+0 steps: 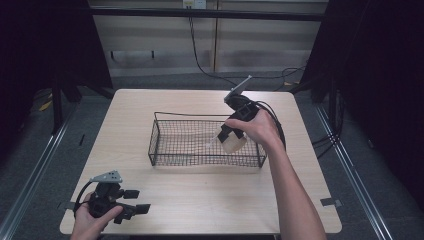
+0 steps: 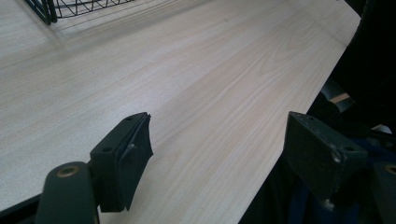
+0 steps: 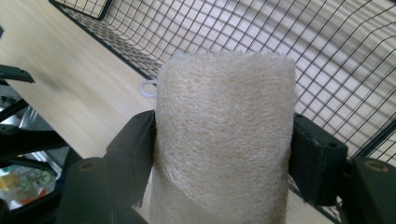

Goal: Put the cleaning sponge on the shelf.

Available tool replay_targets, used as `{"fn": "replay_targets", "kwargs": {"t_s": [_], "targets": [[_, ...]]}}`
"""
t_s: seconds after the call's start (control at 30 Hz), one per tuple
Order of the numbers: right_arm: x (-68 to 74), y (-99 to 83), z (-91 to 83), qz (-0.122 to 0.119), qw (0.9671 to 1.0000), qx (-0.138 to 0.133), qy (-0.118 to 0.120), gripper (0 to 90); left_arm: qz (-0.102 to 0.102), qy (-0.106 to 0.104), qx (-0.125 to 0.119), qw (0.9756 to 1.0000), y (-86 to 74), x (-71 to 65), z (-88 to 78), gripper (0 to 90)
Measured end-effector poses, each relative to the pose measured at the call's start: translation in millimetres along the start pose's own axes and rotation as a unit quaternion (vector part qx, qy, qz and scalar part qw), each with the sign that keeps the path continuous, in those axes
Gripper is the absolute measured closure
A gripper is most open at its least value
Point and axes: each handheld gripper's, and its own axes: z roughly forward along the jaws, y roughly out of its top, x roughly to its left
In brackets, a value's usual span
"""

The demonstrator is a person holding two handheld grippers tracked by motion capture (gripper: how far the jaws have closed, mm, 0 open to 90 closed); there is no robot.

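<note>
Carrying the loofah sponge (image 1: 234,143) to the wire basket (image 1: 165,150) looks like the step in hand, and in the high view the right gripper (image 1: 226,134) holds it over the basket's right end, above the rim. A clean finish, I judge, means coming further inside the walls and lowering before letting go, so the light roll does not bounce off the wire. The left gripper (image 1: 134,201) rests at the near left corner of the table (image 1: 200,200), well apart from the basket.

In the left gripper view its 2 jaws stand spread over bare table (image 2: 210,84), with nothing between them.

In the right gripper view both jaws pinch the loofah sponge (image 3: 224,140) by its sides, with the basket's mesh (image 3: 327,70) beyond. The grip looks centred, so opening slowly should drop it straight.
</note>
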Motion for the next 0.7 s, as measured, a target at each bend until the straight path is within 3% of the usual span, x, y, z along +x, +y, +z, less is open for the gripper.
{"fn": "replay_targets", "kwargs": {"t_s": [0.4, 0.7], "targets": [[-17.0, 2.9, 5.5, 0.052, 0.9981, -0.009, -0.032, 30.8, 0.0, -0.001, -0.003, 1.0, 0.1, 0.2, -0.4, 22.6], [-37.1, -0.2, 12.3, 0.102, 0.9937, -0.001, -0.047, 30.9, 0.0, -0.001, 0.0, 1.0, 0.0, -0.1, 0.3, 22.6]]}}
